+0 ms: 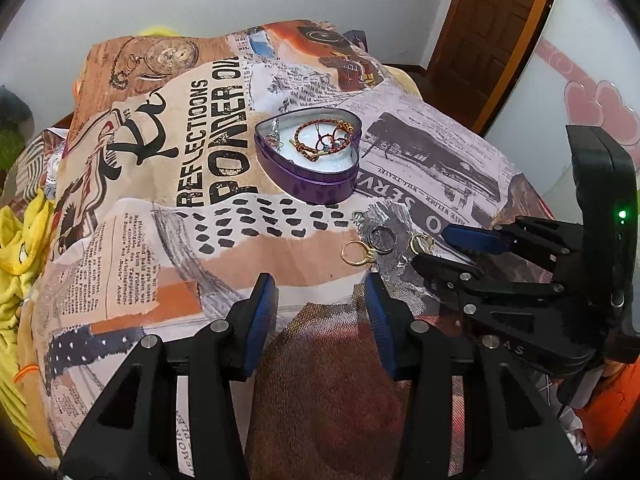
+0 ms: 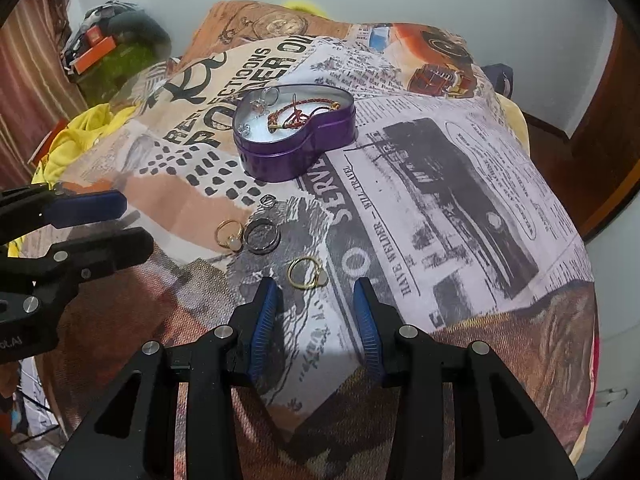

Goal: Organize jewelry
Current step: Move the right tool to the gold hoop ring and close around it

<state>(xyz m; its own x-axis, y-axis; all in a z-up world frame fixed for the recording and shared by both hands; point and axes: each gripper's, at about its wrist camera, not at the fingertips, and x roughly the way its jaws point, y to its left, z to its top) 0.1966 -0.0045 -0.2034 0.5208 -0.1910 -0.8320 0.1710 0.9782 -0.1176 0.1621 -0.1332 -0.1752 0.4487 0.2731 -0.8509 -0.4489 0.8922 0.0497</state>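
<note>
Both claws low over the printed cloth — rings just ahead.
Left claw [image 1: 320, 312] and right claw [image 2: 314, 312] hang spread, holding nothing; 4 loose rings lie between them and the purple heart tin [image 2: 294, 148] — likely their destination, since it already holds a bracelet [image 2: 308, 114].

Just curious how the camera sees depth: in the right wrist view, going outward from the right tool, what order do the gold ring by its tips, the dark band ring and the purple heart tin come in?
From the right tool:
1. Gold ring, just beyond the tips, on the cloth.
2. Dark band ring, farther up and to the left.
3. Purple heart tin, farthest, up the cloth.
</note>
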